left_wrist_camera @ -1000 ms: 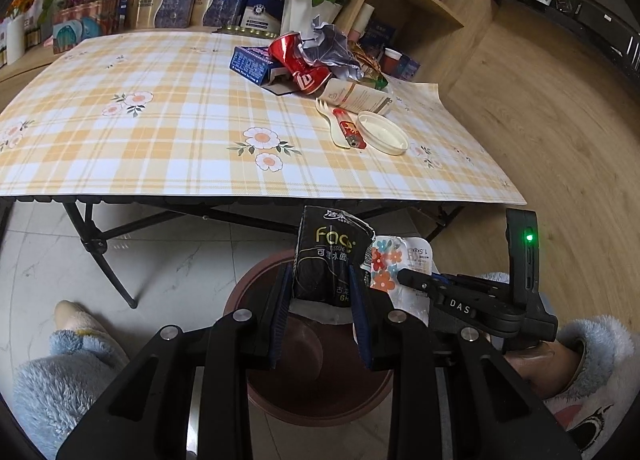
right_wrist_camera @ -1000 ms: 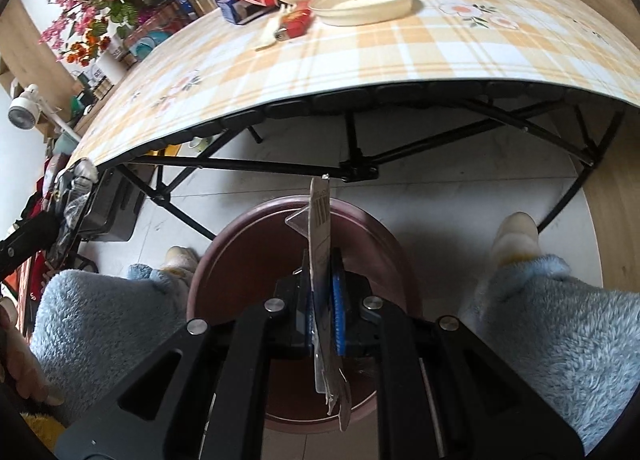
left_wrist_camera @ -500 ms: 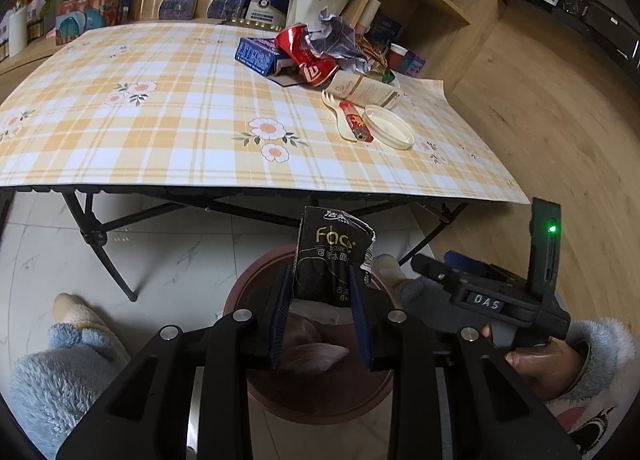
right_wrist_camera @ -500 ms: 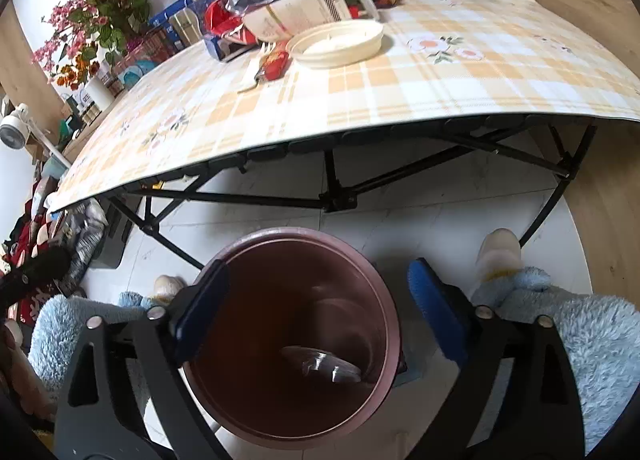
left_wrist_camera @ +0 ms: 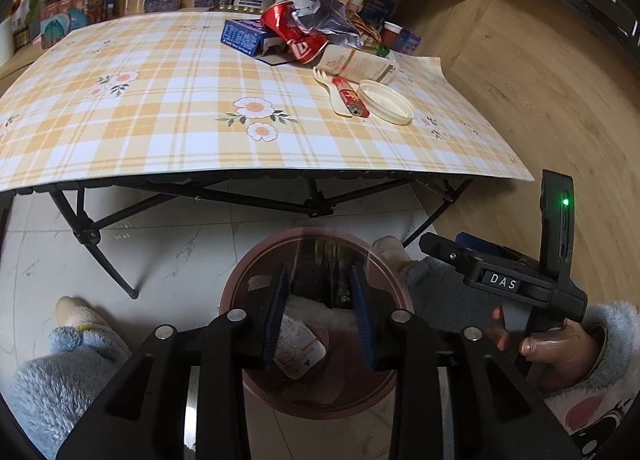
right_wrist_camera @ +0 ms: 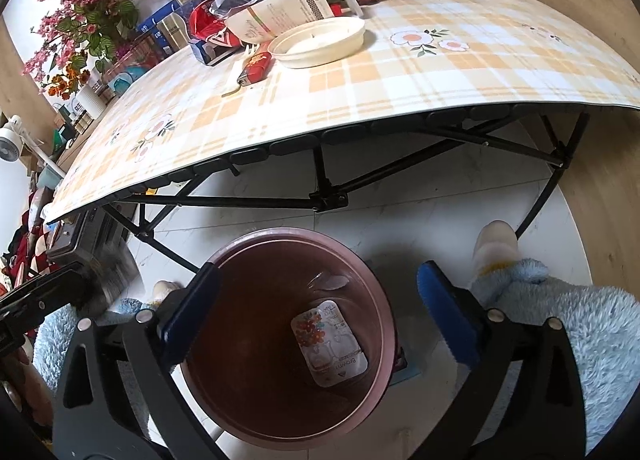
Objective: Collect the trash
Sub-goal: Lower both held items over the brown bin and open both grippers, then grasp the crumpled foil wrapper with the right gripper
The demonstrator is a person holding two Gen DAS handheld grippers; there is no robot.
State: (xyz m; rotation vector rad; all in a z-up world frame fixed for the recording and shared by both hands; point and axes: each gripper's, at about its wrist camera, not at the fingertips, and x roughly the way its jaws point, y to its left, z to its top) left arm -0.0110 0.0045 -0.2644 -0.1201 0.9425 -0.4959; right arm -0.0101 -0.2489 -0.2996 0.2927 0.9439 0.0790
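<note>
A pale marble-tile floor [right_wrist_camera: 420, 220] meets wood flooring under a folding table with black crossed legs and a yellow plaid, flower-printed cloth [left_wrist_camera: 168, 108]. On the tiles in front of it stands a round, dull-pink plastic bin [right_wrist_camera: 384, 300].

The left gripper [left_wrist_camera: 320, 312] hangs over the bin's mouth with its blue-padded jaws opening; between them a dark, black packet [left_wrist_camera: 328, 268] shows only as a motion-blurred streak, and the pads are apart from it. The right gripper [right_wrist_camera: 316, 312] is spread as wide as it goes above the same bin, with nothing between its blue pads. A white, flower-printed flat wrapper [right_wrist_camera: 330, 342] lies on the bottom of the bin. In the left wrist view the right gripper's black body [left_wrist_camera: 516, 280], lettered DAS, sits just to the right of the bin, held by a hand [left_wrist_camera: 548, 348] in a fuzzy pale sleeve. Fluffy blue trouser legs and pale slippers flank the bin.

Further out, rubbish is left on the far right part of the table: a cream round plastic lid [left_wrist_camera: 386, 102], a red lighter [left_wrist_camera: 352, 96] lying on a cream plastic fork [left_wrist_camera: 332, 88], a white paper cup on its side [left_wrist_camera: 356, 64], a crushed red can [left_wrist_camera: 294, 34], a blue carton [left_wrist_camera: 244, 34] and a crumpled grey plastic bag [left_wrist_camera: 328, 16]. Flowers, boxes and wooden shelves stand behind.
</note>
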